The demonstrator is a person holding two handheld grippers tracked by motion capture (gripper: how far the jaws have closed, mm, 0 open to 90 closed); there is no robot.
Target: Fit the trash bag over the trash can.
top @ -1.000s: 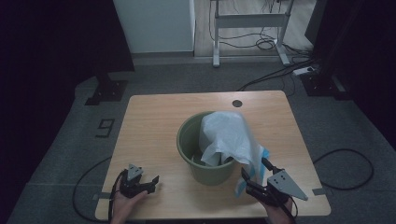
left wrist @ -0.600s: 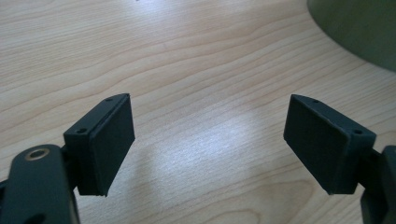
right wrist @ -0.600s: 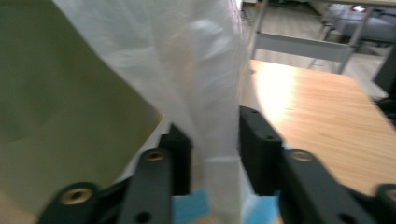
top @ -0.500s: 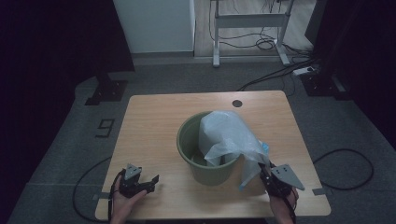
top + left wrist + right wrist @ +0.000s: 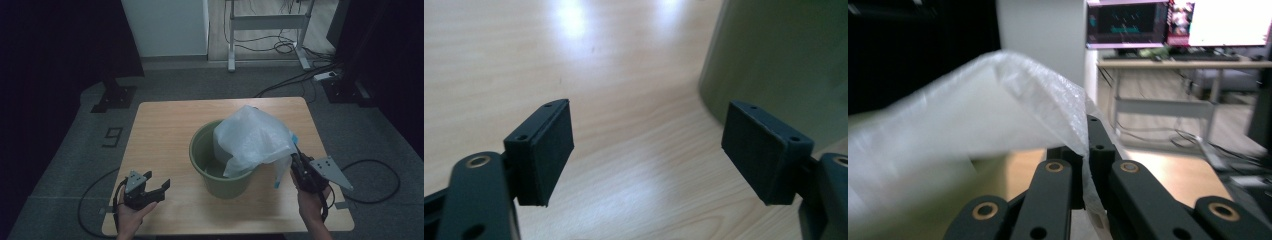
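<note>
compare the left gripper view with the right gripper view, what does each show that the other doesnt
Left gripper view alone: the left tongs with jaws spread wide over the bare wooden table, nothing between them, and the outer wall of the green bucket at the right.

Right gripper view alone: the right tongs shut on an edge of the white plastic bag, plus a desk with lit screens in the background.

Both share: black jaws rising from the bottom and a stretch of light wooden tabletop.
</note>
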